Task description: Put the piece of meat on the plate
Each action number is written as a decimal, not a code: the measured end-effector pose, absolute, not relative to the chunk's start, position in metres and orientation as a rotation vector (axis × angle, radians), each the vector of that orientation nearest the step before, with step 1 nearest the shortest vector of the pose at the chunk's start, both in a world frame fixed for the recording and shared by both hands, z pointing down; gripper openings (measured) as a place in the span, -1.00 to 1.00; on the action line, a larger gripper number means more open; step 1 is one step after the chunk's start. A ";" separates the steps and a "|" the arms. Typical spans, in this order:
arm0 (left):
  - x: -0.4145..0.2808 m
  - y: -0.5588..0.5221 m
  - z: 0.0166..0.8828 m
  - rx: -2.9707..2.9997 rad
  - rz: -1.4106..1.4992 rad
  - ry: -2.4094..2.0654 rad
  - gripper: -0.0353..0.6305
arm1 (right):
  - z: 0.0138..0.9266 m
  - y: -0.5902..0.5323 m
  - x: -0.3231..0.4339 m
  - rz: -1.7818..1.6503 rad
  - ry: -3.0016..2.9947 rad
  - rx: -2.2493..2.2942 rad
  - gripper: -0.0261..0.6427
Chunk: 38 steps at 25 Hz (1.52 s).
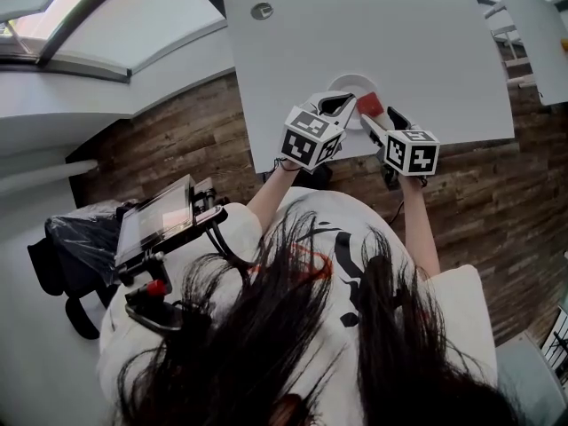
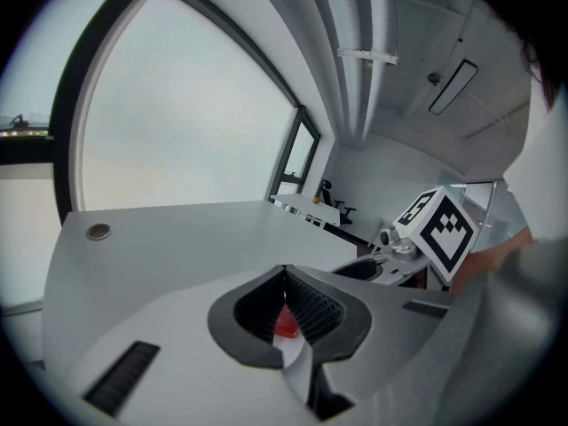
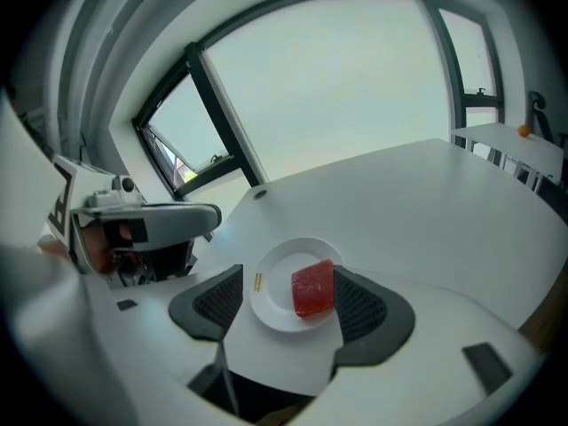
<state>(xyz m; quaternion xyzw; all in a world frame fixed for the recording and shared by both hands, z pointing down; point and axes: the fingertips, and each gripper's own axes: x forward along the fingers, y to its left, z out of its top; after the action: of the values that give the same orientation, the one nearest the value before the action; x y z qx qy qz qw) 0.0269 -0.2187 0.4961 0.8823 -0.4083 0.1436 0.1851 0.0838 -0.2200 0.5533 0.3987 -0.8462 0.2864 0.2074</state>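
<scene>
1. The piece of meat [image 3: 312, 288] lies flat on the right part of the plate [image 3: 271, 304]. Its long axis runs away from the right gripper's camera, roughly along the jaws, with the far end leaning a little to the right
2. It is a red slab, rectangular with rounded corners, and its top face is faintly mottled. In the head view it shows as a small red patch [image 1: 370, 105] on the right side of the plate [image 1: 351, 80]
3. The plate is white and round and sits on the white table [image 1: 373, 25], close to the edge nearest the person
4. The right gripper [image 3: 288, 278] has its jaws wide apart and holds nothing. The plate shows between them, and the meat lies just beside the right pad
5. The left gripper [image 2: 284, 273] has its jaw tips together. In the slit behind the tips, a bit of the red meat [image 2: 286, 323] and a white sliver of plate show
6. In the head view both grippers, left [image 1: 335, 105] and right [image 1: 382, 120], hang over the plate's near side
</scene>
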 end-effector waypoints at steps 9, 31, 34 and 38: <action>0.012 -0.244 0.481 2.487 0.352 -1.203 -0.88 | 0.499 -0.251 0.062 0.770 -2.485 1.153 0.05; 0.043 -0.229 0.455 2.574 0.252 -1.136 -0.88 | 0.454 -0.258 0.081 0.734 -2.575 1.307 -0.24; 0.038 -0.217 0.459 2.547 0.278 -1.154 -0.88 | 0.458 -0.250 0.080 0.793 -2.581 1.295 -0.24; 0.033 -0.195 0.455 2.527 0.287 -1.182 -0.88 | 0.451 -0.233 0.087 0.843 -2.600 1.300 -0.24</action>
<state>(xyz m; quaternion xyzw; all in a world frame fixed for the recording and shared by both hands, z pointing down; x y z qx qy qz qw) 0.0332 -0.1950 0.4547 0.8883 -0.4154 0.1010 0.1679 0.0873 -0.2332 0.4513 0.4287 -0.8576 0.2781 0.0576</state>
